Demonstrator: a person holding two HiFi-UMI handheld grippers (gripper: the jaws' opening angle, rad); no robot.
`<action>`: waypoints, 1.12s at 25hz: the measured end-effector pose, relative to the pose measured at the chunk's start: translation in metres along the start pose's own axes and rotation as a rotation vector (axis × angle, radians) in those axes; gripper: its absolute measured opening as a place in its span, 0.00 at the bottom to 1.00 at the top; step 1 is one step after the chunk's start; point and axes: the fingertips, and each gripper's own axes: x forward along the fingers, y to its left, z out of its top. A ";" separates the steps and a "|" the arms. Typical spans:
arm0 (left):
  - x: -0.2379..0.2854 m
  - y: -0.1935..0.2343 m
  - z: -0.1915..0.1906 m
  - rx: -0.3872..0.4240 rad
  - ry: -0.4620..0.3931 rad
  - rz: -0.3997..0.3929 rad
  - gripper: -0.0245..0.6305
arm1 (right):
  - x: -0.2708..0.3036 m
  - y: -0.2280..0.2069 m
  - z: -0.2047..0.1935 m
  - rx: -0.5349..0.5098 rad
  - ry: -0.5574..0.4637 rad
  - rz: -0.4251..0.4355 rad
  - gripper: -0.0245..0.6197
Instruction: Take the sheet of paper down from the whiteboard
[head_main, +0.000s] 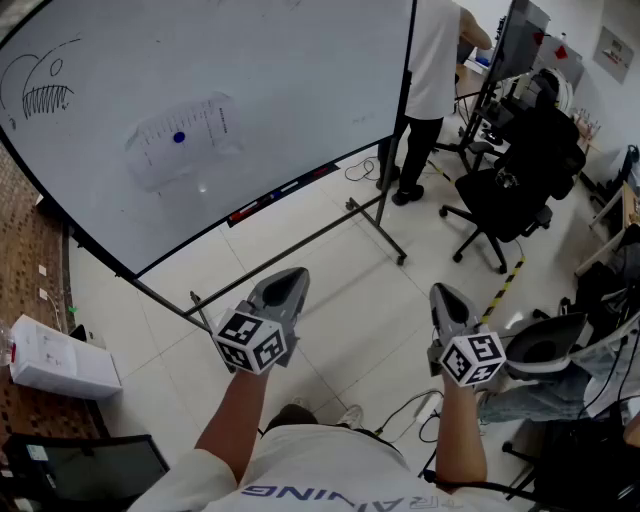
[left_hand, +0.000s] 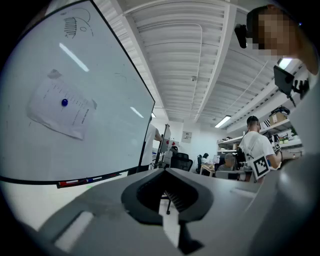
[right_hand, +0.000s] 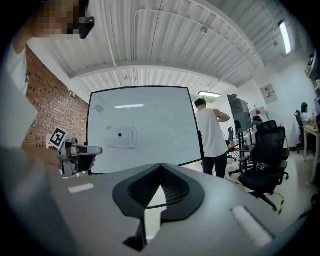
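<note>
Grey left gripper (head_main: 296, 273) and grey right gripper (head_main: 441, 291) are up front, both jaws closed on nothing. White paper sheet (head_main: 205, 128), faint print too small to read, sits pinned under a round blue magnet (head_main: 179, 138) on the white whiteboard (head_main: 300, 80), well apart from both.

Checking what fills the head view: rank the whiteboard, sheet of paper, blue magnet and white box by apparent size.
1. whiteboard, by far
2-3. sheet of paper and white box: look alike, and the box seems nearer the camera, so unranked
4. blue magnet
</note>
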 end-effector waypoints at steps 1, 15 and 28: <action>0.000 0.000 0.000 0.001 -0.002 0.010 0.04 | 0.002 0.000 0.000 0.001 0.001 0.011 0.04; 0.016 0.101 0.021 -0.023 -0.057 0.136 0.04 | 0.115 0.019 0.005 -0.038 0.032 0.140 0.04; 0.023 0.303 0.088 0.023 -0.104 0.315 0.04 | 0.347 0.072 0.060 -0.083 0.014 0.270 0.04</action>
